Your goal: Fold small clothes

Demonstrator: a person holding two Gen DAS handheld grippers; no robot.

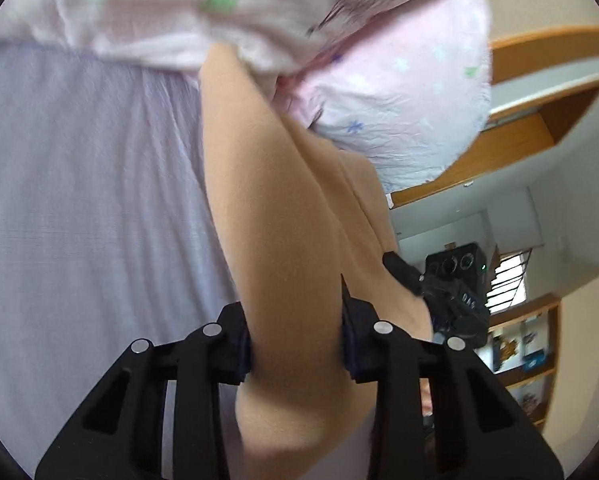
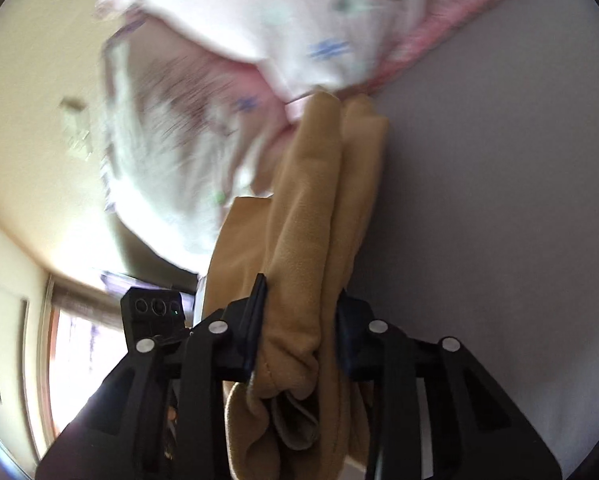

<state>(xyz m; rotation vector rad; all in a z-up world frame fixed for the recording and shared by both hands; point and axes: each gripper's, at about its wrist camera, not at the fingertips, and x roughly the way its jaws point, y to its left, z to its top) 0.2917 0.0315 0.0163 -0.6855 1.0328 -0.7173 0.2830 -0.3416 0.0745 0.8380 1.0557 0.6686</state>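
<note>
I am over a bed covered by a pale lavender sheet (image 1: 79, 200), in a room with wooden shelving (image 1: 527, 344) and a bright window off to one side

Left wrist view: my left hand-held gripper (image 1: 297, 354) is clamped on a tan garment (image 1: 267, 208), a thick roll of it pinched between the two pads. The cloth runs straight ahead from the jaws, its long axis in line with the fingers, and its far end goes under a pink printed cloth (image 1: 399, 92), which lies bunched across the top of the view and partly hangs off the bed edge. The right hand-held gripper (image 1: 455, 292) shows just beside the tan cloth on its right, near my own grip

Right wrist view: the right hand-held gripper (image 2: 299, 340) is also closed on the garment (image 2: 319, 220), gathered in several folds, with a loose bunch hanging below the jaws. Again the cloth stretches forward to the pink cloth (image 2: 259, 20), which is blurred. The sheet (image 2: 499, 200) lies bare to the right

I judge both hands equally near, gripping one end side by side. The far end is trapped or tangled at the pink cloth, so that is what stands in the way of spreading the garment flat
</note>
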